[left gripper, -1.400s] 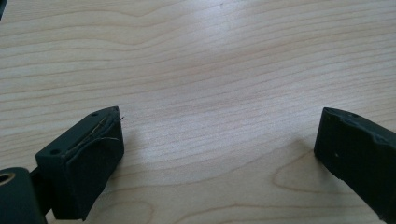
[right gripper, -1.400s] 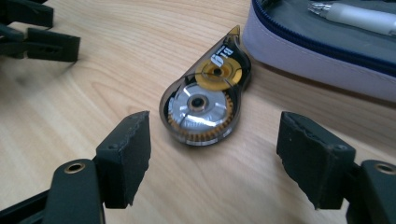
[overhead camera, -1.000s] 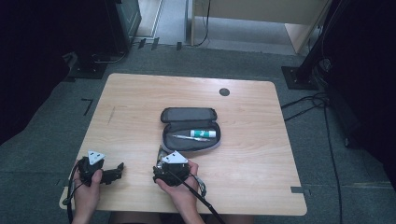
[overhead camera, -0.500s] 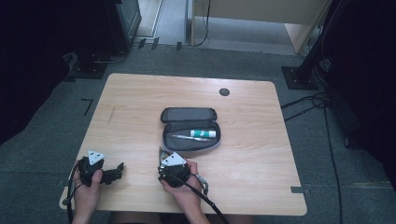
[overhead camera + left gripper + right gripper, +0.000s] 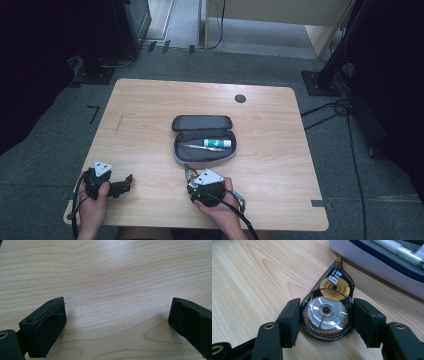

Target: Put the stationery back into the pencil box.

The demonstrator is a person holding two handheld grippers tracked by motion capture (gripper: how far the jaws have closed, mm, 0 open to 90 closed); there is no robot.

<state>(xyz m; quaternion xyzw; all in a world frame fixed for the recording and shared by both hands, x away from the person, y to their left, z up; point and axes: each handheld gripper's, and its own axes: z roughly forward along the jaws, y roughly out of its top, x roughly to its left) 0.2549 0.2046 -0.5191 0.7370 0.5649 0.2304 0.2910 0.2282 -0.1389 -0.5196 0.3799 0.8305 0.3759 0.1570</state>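
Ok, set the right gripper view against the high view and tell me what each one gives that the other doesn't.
The right gripper view brings out the correction tape dispenser in detail: clear teardrop shell, two reels inside, tip toward the pencil case, a black jaw touching each side. The high view alone takes in the whole table, the case lying open with a pen and a white tube inside, and the left gripper near the table's left front corner. Both share the right gripper, the case's near wall and the wooden tabletop.
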